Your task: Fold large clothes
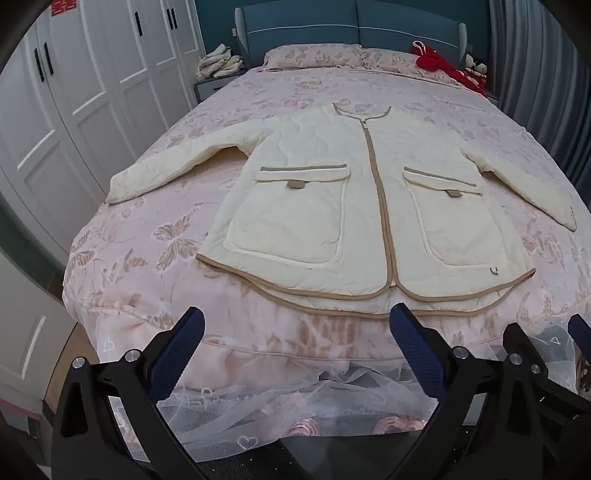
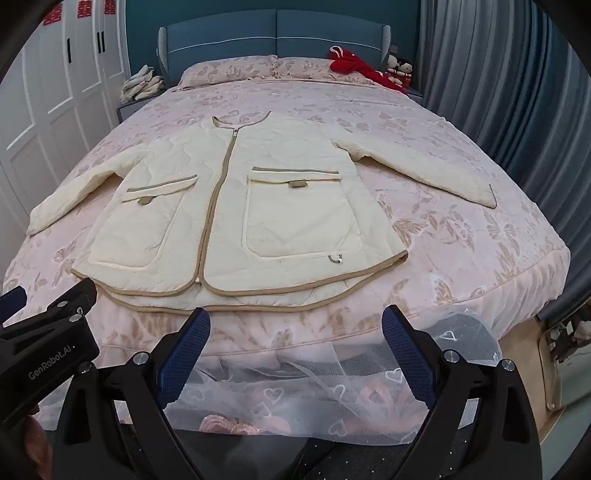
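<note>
**Clearly ready: jacket spread flat, both claws released**

Plainly, the cream quilted jacket (image 1: pixel 354 192) has been laid out for folding: it lies front-up across the middle of both frames on the pink floral bedspread (image 1: pixel 147 236), zipped to the collar, with its tan-trimmed hem nearest the foot of the bed. Spread this way, every fold line is reachable from the near edge. One sleeve (image 1: pixel 173 166) runs toward the left of the left wrist frame, the other sleeve (image 2: pixel 424 173) toward the right of the right wrist frame, both angled outward so each can be taken without disturbing the body.

The left gripper (image 1: pixel 295 347) hangs at the lower centre of its frame, over the foot of the bed just short of the hem, its blue-padded jaws spread wide with nothing between them. The right gripper (image 2: pixel 295 347) sits likewise in its own frame, released and empty (part of the left tool shows at that frame's lower left edge, so the two are close side by side). Both tilt downward toward the cloth, which suits a start on the hem or a reach out to the sleeves.

In the upper part of the frames, pillows (image 1: pixel 314 57) lie against the blue headboard (image 1: pixel 351 27), with a red garment (image 1: pixel 439 62) at upper right, well apart from the jacket. No fold has been made yet, I judge.
</note>
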The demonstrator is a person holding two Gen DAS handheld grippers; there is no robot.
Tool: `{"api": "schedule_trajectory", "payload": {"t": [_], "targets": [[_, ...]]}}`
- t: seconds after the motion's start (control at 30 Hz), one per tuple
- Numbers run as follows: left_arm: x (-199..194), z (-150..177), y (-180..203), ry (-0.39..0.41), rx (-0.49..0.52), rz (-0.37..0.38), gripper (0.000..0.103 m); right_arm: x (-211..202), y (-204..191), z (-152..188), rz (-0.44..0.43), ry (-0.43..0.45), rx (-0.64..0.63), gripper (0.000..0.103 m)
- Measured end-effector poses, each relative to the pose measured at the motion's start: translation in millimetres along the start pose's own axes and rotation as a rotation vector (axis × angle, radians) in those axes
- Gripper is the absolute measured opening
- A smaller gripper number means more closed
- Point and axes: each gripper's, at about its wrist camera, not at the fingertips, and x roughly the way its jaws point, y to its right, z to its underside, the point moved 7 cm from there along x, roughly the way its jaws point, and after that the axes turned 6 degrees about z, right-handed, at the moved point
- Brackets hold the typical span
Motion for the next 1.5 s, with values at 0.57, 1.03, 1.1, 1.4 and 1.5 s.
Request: {"api": "schedule_trajectory", "payload": {"t": [0.57,1.03,1.1,1.4,1.5], "targets": [[-9,-3,-2,0.037,0.005,-0.017,0.096,-10,-3,-6,-0.001,0.041,-0.011,0.092],[-14,-4,3,0.087,-0.016,-0.008,0.096,-19,-1,-10,-0.023,0.079,0.02,0.092],[-18,-5,-5,0.084,-0.021,-0.006,0.096,-19,-1,-10,-0.023,0.076,0.018,0.092],[-20,-4,-8,0.094,-0.026,-0.006,0.096,-22,-5,-10,-0.025,0.087,0.009,0.092],[-21,-4,-9,0.1,-0.028,-0.007,0.096,-24,-5,-10,-0.023,0.094,0.008,0.092]]}}
